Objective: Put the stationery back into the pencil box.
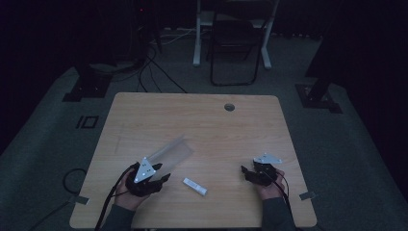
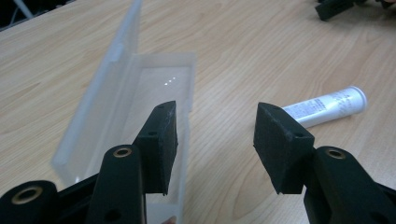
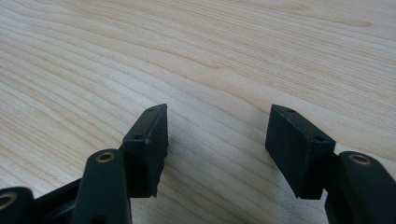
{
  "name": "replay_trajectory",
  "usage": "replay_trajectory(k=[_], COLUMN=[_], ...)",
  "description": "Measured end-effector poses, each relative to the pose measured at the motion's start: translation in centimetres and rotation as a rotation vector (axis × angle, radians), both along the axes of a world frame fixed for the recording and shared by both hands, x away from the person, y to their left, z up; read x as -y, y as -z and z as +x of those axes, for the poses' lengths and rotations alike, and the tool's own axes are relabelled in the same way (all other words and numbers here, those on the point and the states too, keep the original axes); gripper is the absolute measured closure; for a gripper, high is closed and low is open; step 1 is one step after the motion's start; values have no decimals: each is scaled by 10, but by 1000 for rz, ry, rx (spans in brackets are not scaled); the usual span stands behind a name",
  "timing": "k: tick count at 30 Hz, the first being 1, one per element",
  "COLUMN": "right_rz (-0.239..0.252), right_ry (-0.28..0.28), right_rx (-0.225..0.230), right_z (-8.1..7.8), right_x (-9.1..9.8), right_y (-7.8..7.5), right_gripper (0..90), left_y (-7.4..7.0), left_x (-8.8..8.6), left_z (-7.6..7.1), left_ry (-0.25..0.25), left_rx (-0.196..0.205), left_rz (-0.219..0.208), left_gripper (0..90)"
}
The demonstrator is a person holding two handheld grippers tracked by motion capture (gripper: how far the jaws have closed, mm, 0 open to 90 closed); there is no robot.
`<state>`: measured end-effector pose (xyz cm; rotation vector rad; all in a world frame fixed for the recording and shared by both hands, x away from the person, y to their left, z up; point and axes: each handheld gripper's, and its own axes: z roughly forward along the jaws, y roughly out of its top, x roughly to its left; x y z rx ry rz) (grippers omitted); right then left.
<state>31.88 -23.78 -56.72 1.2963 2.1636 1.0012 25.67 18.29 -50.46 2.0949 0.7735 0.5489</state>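
A clear plastic box [image 1: 168,153] lies open on the wooden table [image 1: 202,125], its lid [image 2: 107,79] standing up along the left side of the tray [image 2: 159,84]. A white tube with printed text [image 1: 195,186] lies just right of the box. My left gripper [image 1: 162,172] sits at the box's near end. In the left gripper view it [image 2: 217,109] is open: one jaw hangs over the tray, the other stands near the tube [image 2: 327,106], with bare wood between them. My right gripper [image 1: 244,173] rests at the front right, open over bare table [image 3: 217,112].
A round cable hole [image 1: 229,107] sits near the table's far edge. Beyond the table stand a folding chair [image 1: 235,43] and dark stands, with cables on the floor. The other gripper shows at the top right of the left gripper view [image 2: 334,8].
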Motion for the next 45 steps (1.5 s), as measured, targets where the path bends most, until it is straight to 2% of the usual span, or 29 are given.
replay_trajectory(k=[6,9,14,16,17,18,19,22,27,32,36,37,41,45], right_rz=[0,0,0,0,0,0,0,0,0,0,0,0,0,0], right_ry=[0,0,0,0,0,0,-1,-1,-2,-4,-4,-4,-4,-4], right_rx=[0,0,0,0,0,0,0,0,-1,-1,-1,-1,-1,-1], right_z=[0,0,0,0,0,0,0,0,0,0,0,0,0,0], right_x=[0,0,0,0,0,0,0,0,0,0,0,0,0,0], right_y=[0,0,0,0,0,0,0,0,0,0,0,0,0,0], right_gripper=[391,391,390,390,390,389,389,387,387,385,385,385,385,385], left_y=[2,3,10,12,12,16,17,19,28,37,41,43,43,48], left_x=[12,19,28,32,32,40,43,49,65,77,79,80,81,83], left_z=[1,3,8,9,9,11,12,12,16,18,18,17,16,17], left_ry=[47,75,126,144,144,179,191,211,270,314,320,315,312,309], left_rx=[-3,-6,-24,-32,-32,-43,-46,-41,-71,-73,-80,-76,-74,-102], left_rz=[25,17,29,14,14,24,22,24,52,69,98,127,132,163], left_gripper=[479,475,468,459,443,400,388,348,344,359,389,424,489,565])
